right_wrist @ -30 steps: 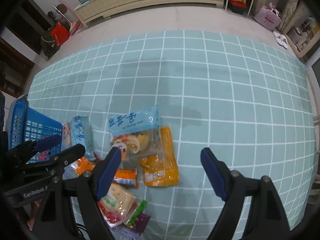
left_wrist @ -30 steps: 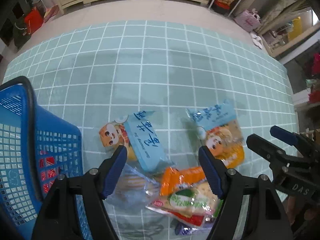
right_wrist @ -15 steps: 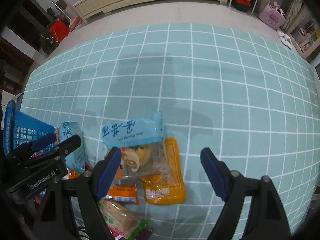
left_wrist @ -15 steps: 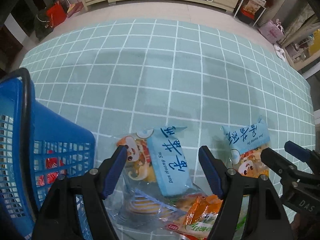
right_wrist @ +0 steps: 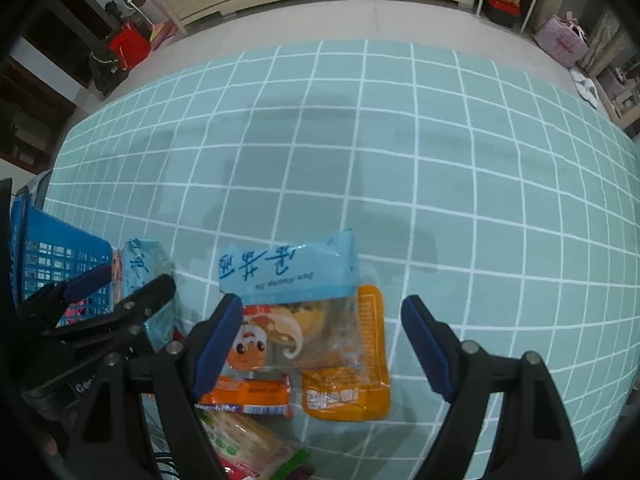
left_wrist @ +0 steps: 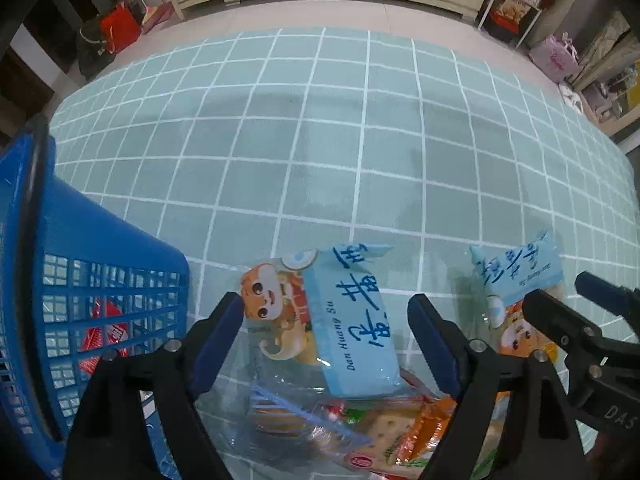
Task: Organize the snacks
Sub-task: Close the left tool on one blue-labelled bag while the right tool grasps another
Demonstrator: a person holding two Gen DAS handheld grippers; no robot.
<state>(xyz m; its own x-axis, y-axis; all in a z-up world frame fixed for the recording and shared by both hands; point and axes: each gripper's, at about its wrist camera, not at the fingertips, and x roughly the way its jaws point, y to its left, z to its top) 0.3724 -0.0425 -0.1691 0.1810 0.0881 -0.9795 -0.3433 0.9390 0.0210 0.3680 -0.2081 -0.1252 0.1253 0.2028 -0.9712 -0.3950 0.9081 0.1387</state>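
As both grippers sank closer, left gripper (left_wrist: pixel 326 334) fingers (empty) are opening over the blue-label packet (left_wrist: pixel 352 332); right gripper (right_wrist: pixel 322 338) gapes, empty.

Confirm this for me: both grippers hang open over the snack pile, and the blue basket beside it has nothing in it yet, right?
Not quite. Both the left gripper and the right gripper do hang open over the snack pile, but the blue basket is not empty: the left wrist view shows a red packet through its mesh.
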